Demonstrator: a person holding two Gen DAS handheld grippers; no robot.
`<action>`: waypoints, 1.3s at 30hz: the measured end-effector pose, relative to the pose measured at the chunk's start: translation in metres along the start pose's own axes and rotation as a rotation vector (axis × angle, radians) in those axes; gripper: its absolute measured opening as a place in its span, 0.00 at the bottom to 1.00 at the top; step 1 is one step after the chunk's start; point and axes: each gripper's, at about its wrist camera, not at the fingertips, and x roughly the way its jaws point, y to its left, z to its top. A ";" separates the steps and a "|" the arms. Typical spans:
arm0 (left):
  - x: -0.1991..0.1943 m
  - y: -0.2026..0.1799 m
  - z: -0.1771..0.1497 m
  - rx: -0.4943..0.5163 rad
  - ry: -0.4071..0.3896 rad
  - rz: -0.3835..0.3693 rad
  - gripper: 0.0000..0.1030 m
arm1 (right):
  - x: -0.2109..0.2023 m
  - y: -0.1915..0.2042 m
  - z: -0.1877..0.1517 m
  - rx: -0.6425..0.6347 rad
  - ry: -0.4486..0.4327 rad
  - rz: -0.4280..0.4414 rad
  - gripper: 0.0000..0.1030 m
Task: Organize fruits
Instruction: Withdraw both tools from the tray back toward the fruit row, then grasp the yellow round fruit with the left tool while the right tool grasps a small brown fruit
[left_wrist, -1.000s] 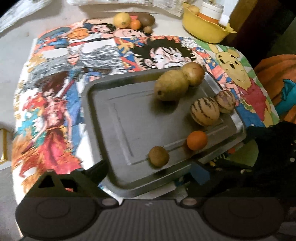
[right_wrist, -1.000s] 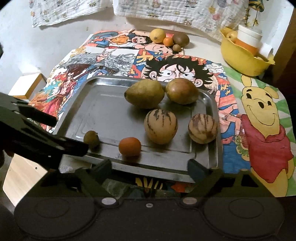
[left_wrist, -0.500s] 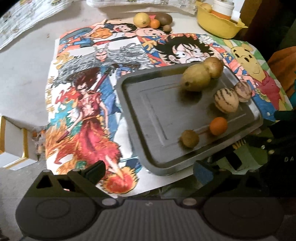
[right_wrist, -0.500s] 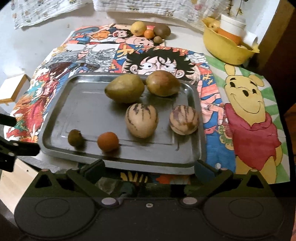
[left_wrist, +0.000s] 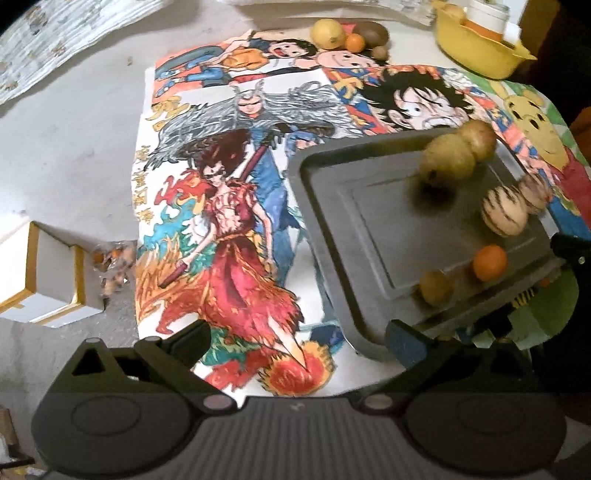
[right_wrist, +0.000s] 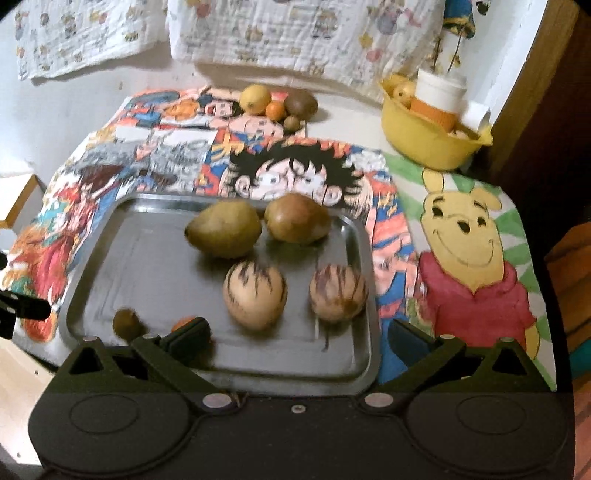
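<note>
A pale counter (right_wrist: 74, 122) carries a cartoon-printed cloth (right_wrist: 461, 258). On the cloth sits a metal tray (right_wrist: 147, 266), and at the cloth's far edge a small cluster of fruit (right_wrist: 277, 103). A yellow bowl (right_wrist: 424, 140) stands on the counter at the far right, a white box (left_wrist: 48, 273) on its left

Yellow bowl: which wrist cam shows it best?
Right wrist. The yellow bowl sits whole in frame, with the white cup and a fruit inside it showing. Left wrist puts the bowl at the top edge, cropped and smaller.
</note>
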 end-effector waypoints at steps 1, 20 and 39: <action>0.003 0.002 0.003 -0.005 0.005 0.004 0.99 | 0.002 -0.001 0.004 -0.001 -0.010 0.000 0.99; 0.045 0.018 0.134 -0.208 -0.018 -0.006 0.99 | 0.062 -0.022 0.088 -0.098 -0.055 0.089 0.99; 0.110 0.000 0.271 -0.303 -0.084 -0.045 0.99 | 0.159 -0.039 0.182 -0.217 -0.051 0.228 0.99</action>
